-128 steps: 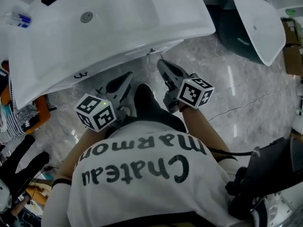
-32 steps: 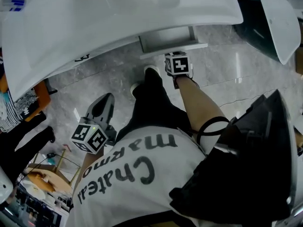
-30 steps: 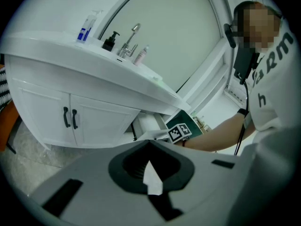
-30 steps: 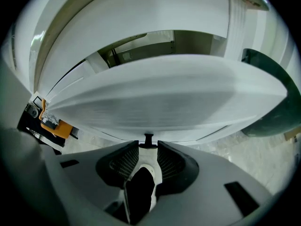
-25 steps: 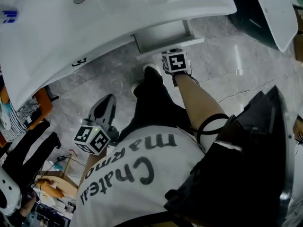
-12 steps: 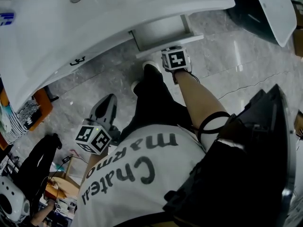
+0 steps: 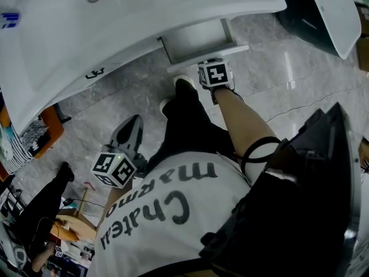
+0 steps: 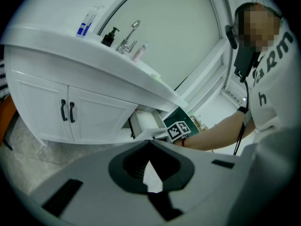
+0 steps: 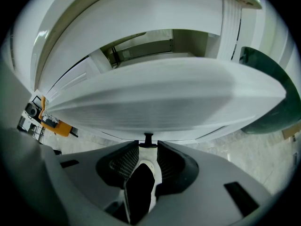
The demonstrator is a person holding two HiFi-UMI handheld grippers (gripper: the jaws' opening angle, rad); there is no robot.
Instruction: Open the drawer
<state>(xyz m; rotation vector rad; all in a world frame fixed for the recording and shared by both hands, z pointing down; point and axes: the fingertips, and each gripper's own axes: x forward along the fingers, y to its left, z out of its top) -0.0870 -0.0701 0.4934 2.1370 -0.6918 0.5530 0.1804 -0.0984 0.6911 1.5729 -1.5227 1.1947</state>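
Right gripper pinches the knob of the part-open drawer at 12 o'clock under the basin, best drawn straight toward 6 o'clock; left gripper hangs pressed together at 8 o'clock.

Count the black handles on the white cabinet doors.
2. One handle on the left door's inner edge, the other beside it on the adjoining door. Others may be hidden.

Even, diffuse lighting. Glare streaks on floor. Gripper views fisheye-distorted with black vignetted corners; drawer front soft.
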